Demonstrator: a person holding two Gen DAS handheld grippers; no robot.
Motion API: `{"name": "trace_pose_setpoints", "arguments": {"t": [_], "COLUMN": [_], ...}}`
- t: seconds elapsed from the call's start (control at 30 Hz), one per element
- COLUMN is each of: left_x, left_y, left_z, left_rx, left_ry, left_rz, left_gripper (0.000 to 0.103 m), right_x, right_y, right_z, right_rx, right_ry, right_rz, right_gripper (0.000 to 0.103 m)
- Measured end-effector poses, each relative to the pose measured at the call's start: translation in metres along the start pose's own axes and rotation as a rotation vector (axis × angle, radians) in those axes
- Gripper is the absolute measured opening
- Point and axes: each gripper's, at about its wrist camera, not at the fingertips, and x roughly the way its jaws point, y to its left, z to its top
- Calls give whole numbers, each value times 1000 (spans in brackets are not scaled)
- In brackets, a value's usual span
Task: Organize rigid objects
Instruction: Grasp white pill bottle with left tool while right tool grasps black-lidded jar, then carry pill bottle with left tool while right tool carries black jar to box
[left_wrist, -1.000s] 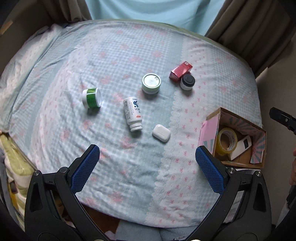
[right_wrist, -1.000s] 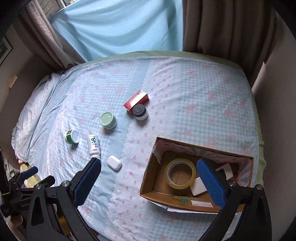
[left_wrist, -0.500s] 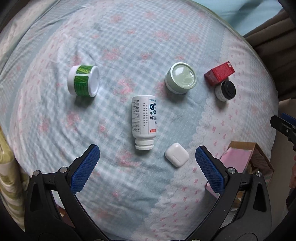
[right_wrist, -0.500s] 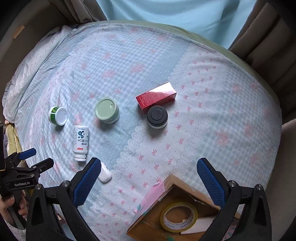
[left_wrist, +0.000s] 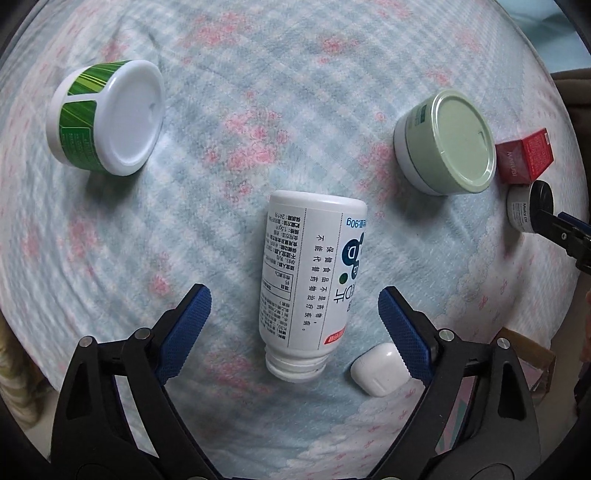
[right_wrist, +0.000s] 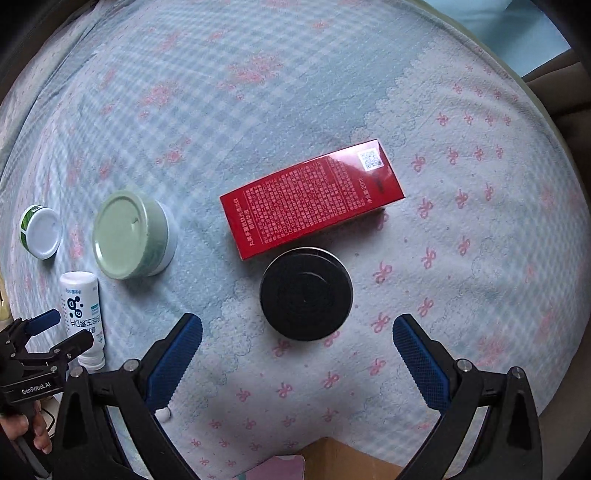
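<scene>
Two handheld grippers poised above rigid items scattered on a bed.

Left wrist view: the left gripper has its jaws spread wide and holding nothing, straddling a white bottle that lies on its side on the bed, neck toward the camera. A white earbud case lies just beside the bottle's neck. A green-labelled tub lies tipped at upper left; a pale green jar stands at right, with a red box and a black-lidded jar beyond it.

Right wrist view: the right gripper also has its jaws wide apart and empty, the black-lidded jar between and just ahead of them, touching the red box. A cardboard box edge shows at the bottom.
</scene>
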Motion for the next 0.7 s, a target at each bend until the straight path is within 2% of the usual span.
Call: {"name": "trace_pose_setpoints", "arguments": {"t": [0.03,0.13,0.3,0.37,0.43,0.5,0.7], "left_x": [3,11,25,28,29,27,24], "left_y": [0,-2,-8,-12,-13,-16,-26], "left_z": [1,3,7,5,3,2,3], "left_rx": [3,12,7,4,3,11,16], "left_ry": [1,5,13,7,-5,-15,-20], "left_rz": [3,14,22,37,23,14,8], "left_gripper": [89,83,71,64,53,48,48], "right_x": [4,15,30,35,40,42,44], "right_y": [1,3,1,-1,1,3,2], "right_z": [2,7,12,14,15,16,19], "right_rx": [-4,-17,-4,2,-1,-13,5], "right_ry": [8,26,57,71,81,69,59], "right_rz": [5,-19,-39,-34,-33,-62,-54], "right_gripper": [97,95,81,68,60,52,52]}}
